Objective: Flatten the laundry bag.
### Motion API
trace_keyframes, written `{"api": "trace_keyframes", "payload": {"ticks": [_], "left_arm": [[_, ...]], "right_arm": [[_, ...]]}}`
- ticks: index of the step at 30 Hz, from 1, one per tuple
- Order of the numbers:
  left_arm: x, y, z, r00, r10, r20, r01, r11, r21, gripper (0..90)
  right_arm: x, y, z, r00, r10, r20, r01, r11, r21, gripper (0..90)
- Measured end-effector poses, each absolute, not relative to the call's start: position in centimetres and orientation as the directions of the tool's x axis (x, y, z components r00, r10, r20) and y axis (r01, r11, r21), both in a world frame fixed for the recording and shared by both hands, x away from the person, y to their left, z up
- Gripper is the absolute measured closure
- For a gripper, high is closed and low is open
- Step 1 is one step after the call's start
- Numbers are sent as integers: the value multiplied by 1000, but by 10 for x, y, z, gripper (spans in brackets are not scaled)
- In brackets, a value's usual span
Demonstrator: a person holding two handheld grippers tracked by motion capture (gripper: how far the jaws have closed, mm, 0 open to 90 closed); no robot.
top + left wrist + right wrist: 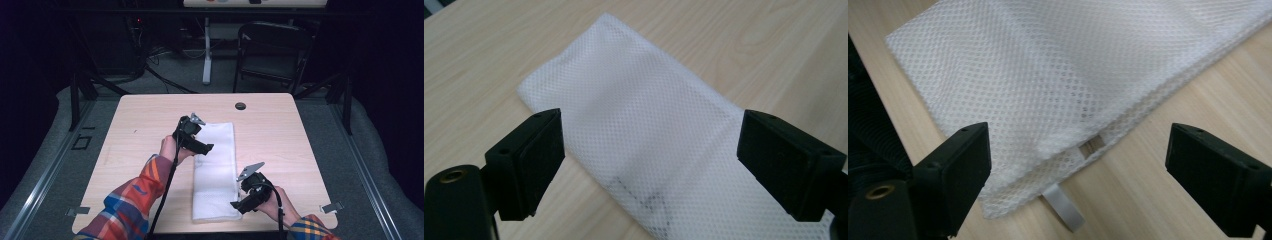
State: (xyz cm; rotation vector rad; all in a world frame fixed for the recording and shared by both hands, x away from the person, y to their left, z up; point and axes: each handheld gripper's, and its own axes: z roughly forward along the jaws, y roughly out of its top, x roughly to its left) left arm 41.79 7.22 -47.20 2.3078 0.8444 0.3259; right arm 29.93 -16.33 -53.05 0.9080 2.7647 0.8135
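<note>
A white mesh bag (215, 170) lies folded into a long strip down the middle of the wooden table (140, 120). My left gripper (202, 145) hovers over the strip's left edge near its far half, jaws wide open and empty. In the left gripper view the mesh bag (644, 120) stretches between the open fingers (531, 160). My right gripper (239, 204) is at the strip's near right corner, open too. In the right gripper view the mesh bag (1048, 85) shows layered edges and a small white loop tab (1063, 206) sticking out near the corner.
A round cable hole (240, 106) sits near the table's far edge. A dark folding chair (272, 52) and a white table leg (206, 55) stand beyond it. Metal clips (332, 207) mark the near corners. Bare wood flanks the strip on both sides.
</note>
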Motion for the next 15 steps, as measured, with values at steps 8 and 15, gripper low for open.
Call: {"api": "trace_keyframes", "payload": {"ticks": [8, 15], "left_arm": [[385, 76, -483, 781, 624, 3, 473, -595, 650, 86], [364, 76, -491, 795, 607, -12, 471, -605, 642, 45]], "right_arm": [[303, -170, -529, -787, 616, 38, 539, 657, 526, 84], [303, -171, -528, -783, 621, 41, 546, 653, 525, 87]]}}
